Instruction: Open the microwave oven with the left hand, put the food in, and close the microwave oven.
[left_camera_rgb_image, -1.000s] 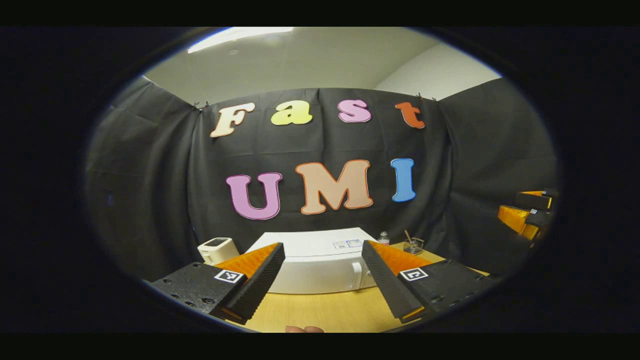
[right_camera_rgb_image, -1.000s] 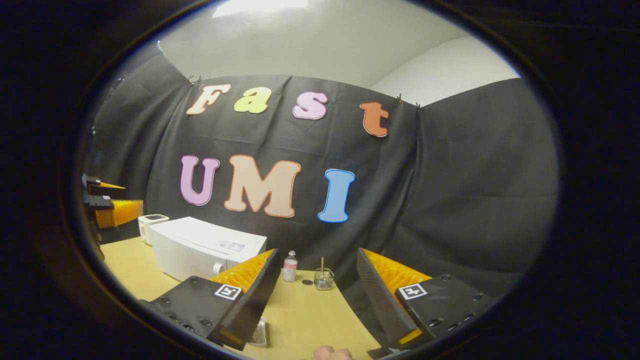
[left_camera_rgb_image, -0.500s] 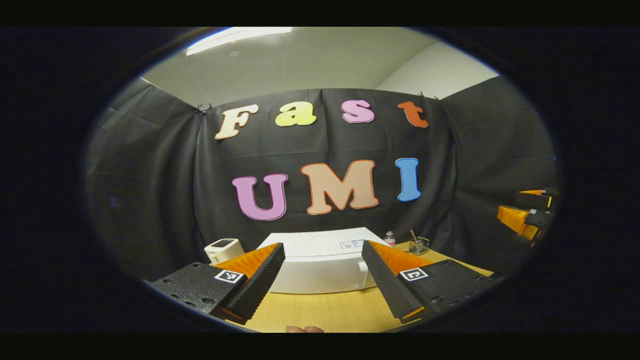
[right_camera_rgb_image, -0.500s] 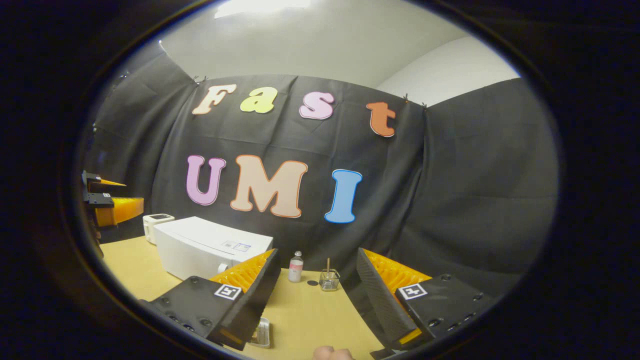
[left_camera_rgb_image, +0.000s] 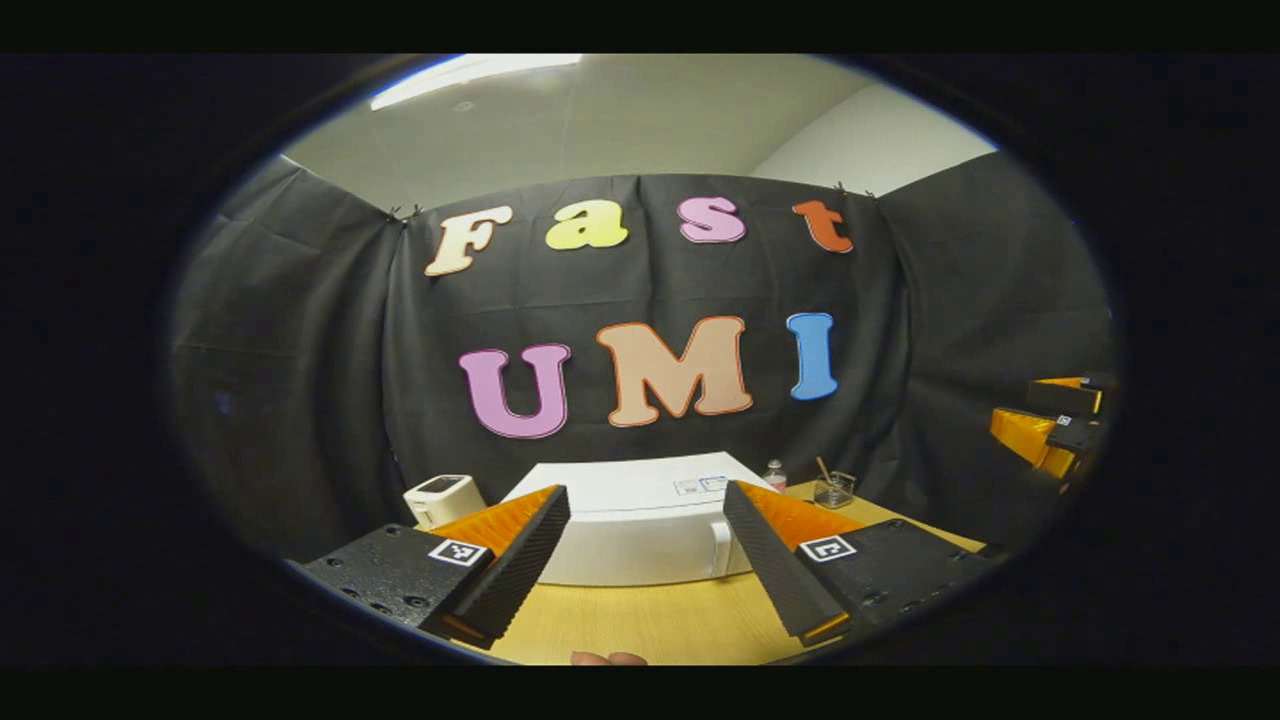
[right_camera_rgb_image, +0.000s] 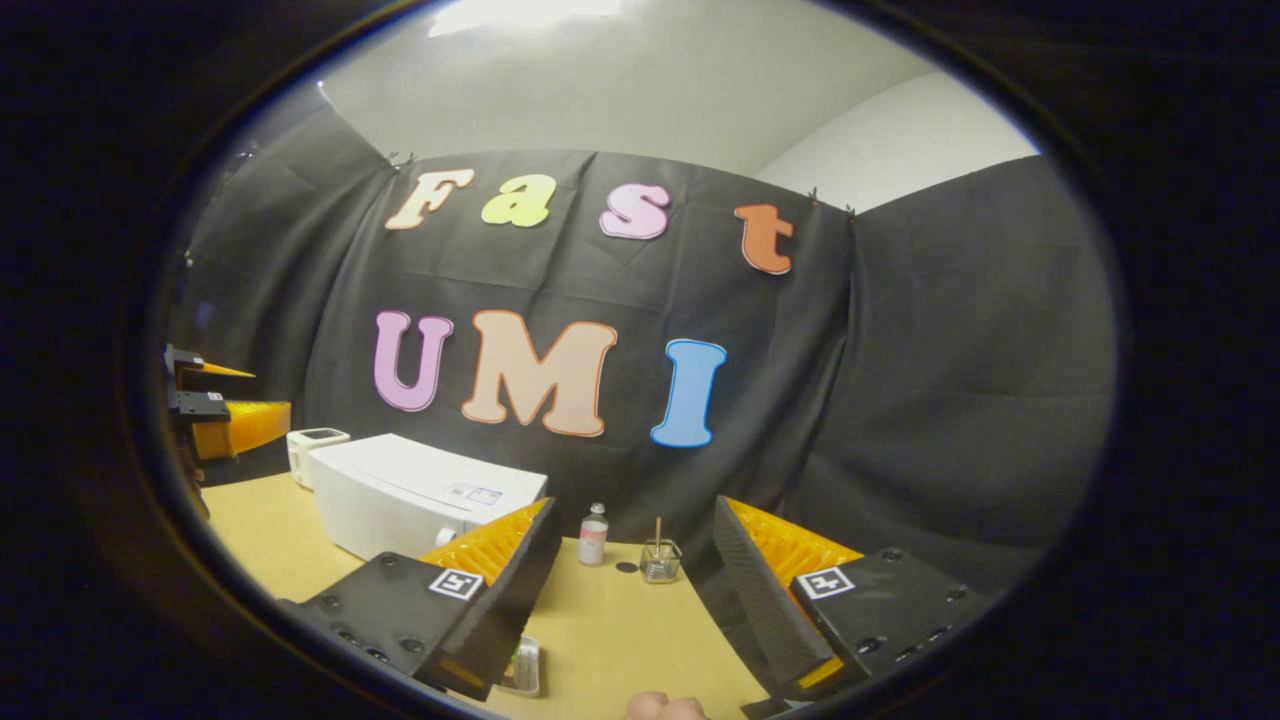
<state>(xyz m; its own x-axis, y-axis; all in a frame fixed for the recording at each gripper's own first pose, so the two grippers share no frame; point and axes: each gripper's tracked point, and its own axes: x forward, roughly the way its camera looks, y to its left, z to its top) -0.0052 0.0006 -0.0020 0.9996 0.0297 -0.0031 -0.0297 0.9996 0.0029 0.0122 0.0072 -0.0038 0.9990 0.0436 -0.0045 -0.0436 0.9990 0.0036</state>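
Wooden counter (left_camera_rgb_image: 640, 620) runs out from the near edge. Nearest in the left gripper view, the left gripper (left_camera_rgb_image: 645, 560) hangs with its jaws spread and nothing between them, framing the white microwave oven (left_camera_rgb_image: 640, 535), door shut, handle (left_camera_rgb_image: 718, 546) at its right. Over the last second the oven has only drifted slightly in the view, so the approach has barely begun. The right gripper (right_camera_rgb_image: 630, 590), likewise released, hovers above a small food tray (right_camera_rgb_image: 524, 668); far right stand a bottle (right_camera_rgb_image: 594, 534) and a glass (right_camera_rgb_image: 655, 562).

White microwave (left_camera_rgb_image: 640, 530) on tan table (left_camera_rgb_image: 660, 620) (claws orange-black)
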